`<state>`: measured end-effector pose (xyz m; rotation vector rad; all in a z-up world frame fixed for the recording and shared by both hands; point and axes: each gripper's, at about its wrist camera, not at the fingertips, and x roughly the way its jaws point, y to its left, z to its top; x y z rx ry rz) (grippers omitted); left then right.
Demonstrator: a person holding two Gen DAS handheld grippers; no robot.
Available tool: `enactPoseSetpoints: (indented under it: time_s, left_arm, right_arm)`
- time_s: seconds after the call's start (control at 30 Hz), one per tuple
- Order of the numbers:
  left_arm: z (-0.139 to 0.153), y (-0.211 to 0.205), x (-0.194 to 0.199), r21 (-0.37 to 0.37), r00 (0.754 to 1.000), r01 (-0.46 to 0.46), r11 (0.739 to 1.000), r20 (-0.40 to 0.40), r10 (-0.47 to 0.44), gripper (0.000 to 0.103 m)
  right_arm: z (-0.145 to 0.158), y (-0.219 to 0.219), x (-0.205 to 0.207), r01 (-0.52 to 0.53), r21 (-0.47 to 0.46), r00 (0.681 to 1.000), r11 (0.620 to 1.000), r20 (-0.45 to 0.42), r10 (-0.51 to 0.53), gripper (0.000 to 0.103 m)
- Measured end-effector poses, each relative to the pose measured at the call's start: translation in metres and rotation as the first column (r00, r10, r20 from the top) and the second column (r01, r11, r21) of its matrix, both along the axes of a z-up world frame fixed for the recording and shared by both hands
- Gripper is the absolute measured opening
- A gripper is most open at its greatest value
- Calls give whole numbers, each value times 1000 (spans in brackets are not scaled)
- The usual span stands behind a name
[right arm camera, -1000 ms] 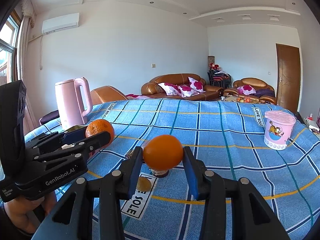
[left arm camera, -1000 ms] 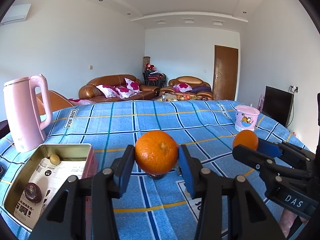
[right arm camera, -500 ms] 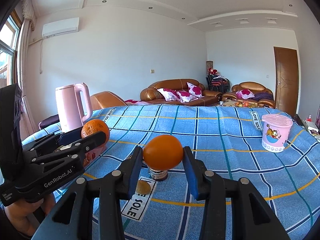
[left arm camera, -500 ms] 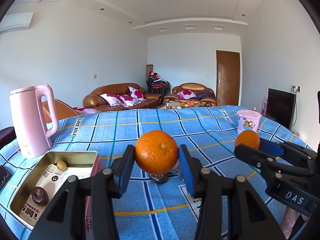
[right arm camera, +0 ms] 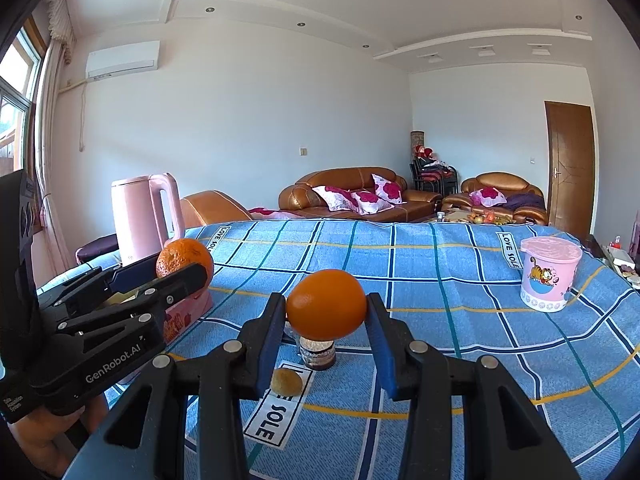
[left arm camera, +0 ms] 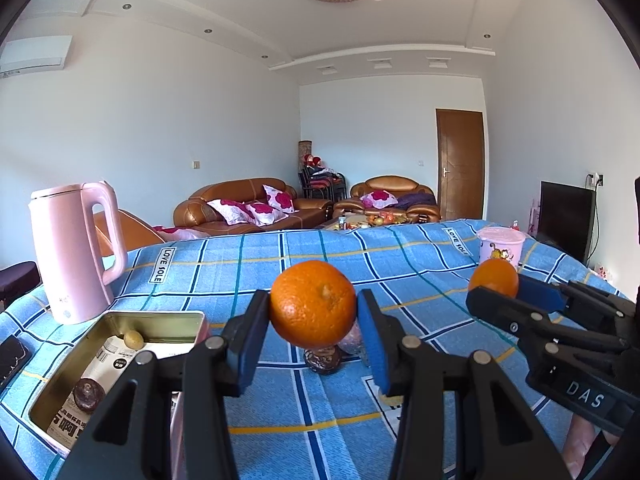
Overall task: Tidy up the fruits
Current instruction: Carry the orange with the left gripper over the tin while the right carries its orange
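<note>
- My left tool (left arm camera: 314, 322) is clenched on a mandarin (left arm camera: 313, 303), held above the surface (left arm camera: 400, 252) beside the tin (left arm camera: 168, 320).
- My right tool (right arm camera: 326, 322) grips a smooth orange (right arm camera: 326, 305), also aloft.
- Two small fruits (left arm camera: 133, 339) lie in the tin; more wait on the cloth.

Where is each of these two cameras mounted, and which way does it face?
Left wrist view: sits on the left gripper, looking along its fingers at a dimpled orange across the blue checked tablecloth; the right gripper shows beside.
Right wrist view: sits on the right gripper holding a smooth orange; a hand shows.
Shared: pink kettle, pink lidded tub, brown sofas.
</note>
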<state>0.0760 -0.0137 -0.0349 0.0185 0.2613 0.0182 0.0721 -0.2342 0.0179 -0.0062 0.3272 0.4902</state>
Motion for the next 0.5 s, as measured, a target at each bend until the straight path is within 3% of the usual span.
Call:
enactPoseSetpoints:
  time_s: [0.5]
  left_arm:
    - [0, 14, -5, -18, 1000, -22, 1000, -7, 22, 46]
  right_arm:
    - [2, 16, 1, -25, -11, 1000, 1000, 10, 25, 43]
